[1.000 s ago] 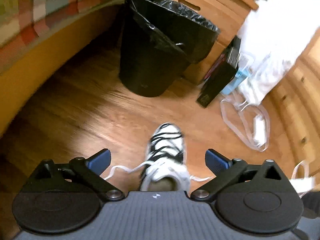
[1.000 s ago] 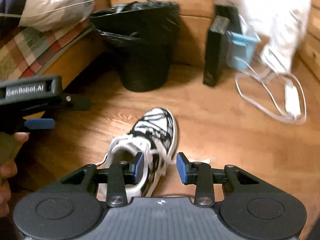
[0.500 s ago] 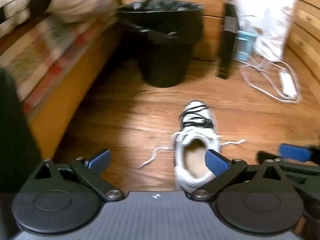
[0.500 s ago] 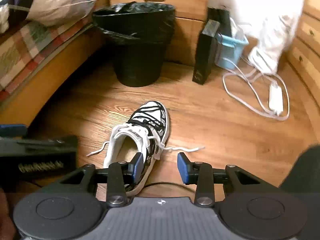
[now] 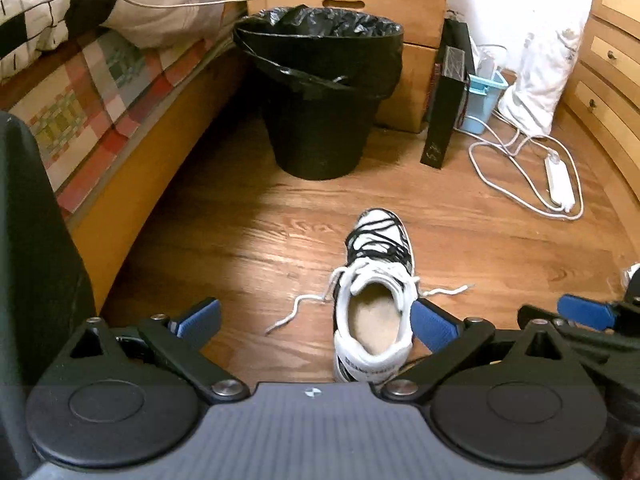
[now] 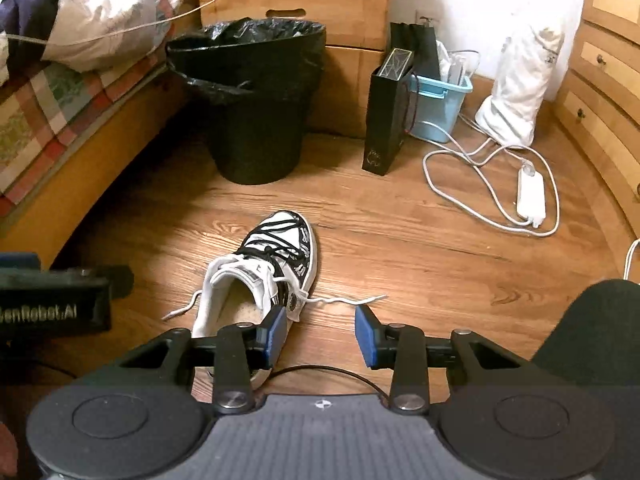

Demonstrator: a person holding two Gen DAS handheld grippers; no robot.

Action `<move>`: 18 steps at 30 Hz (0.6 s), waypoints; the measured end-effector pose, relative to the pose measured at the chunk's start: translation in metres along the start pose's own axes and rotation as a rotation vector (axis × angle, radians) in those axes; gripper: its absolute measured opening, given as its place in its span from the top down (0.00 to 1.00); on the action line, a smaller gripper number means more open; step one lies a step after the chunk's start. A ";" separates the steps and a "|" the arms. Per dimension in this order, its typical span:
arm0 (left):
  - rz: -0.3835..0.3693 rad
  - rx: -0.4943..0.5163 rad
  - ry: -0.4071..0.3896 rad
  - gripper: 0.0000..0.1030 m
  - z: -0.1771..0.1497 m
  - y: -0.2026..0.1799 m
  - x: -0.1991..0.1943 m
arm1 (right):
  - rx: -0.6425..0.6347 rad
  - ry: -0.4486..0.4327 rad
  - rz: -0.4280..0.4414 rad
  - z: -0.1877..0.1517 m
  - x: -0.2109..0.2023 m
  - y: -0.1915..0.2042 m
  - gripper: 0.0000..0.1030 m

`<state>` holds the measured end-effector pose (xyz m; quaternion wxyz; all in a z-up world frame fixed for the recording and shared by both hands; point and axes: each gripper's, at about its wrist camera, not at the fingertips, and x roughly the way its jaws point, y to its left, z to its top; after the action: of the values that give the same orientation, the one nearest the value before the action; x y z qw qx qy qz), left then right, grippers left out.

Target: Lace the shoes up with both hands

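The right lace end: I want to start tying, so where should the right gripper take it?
Grip the right lace end near its free tip, coming from above. It lies flat on the floor, clear of the shoe, straight ahead of the open right gripper.

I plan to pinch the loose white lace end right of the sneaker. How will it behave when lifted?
The lace end lies in a wavy line on the floor, so it is probably floppy. It looks thin and light. Its other end joins the sneaker, so a hard pull may drag that.
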<state>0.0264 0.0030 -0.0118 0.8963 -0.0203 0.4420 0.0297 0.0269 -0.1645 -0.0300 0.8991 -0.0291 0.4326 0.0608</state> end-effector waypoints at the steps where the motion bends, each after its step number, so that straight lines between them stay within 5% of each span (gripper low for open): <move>1: 0.004 0.007 0.002 0.00 -0.001 -0.002 -0.001 | 0.001 -0.003 -0.001 0.000 -0.001 0.000 0.60; 18: 0.000 0.018 0.036 0.00 -0.003 -0.014 0.001 | -0.031 0.017 -0.011 -0.005 0.002 -0.002 0.58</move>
<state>0.0251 -0.0113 -0.0143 0.8884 -0.0129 0.4581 0.0253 0.0248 -0.1664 -0.0350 0.8951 -0.0456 0.4391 0.0624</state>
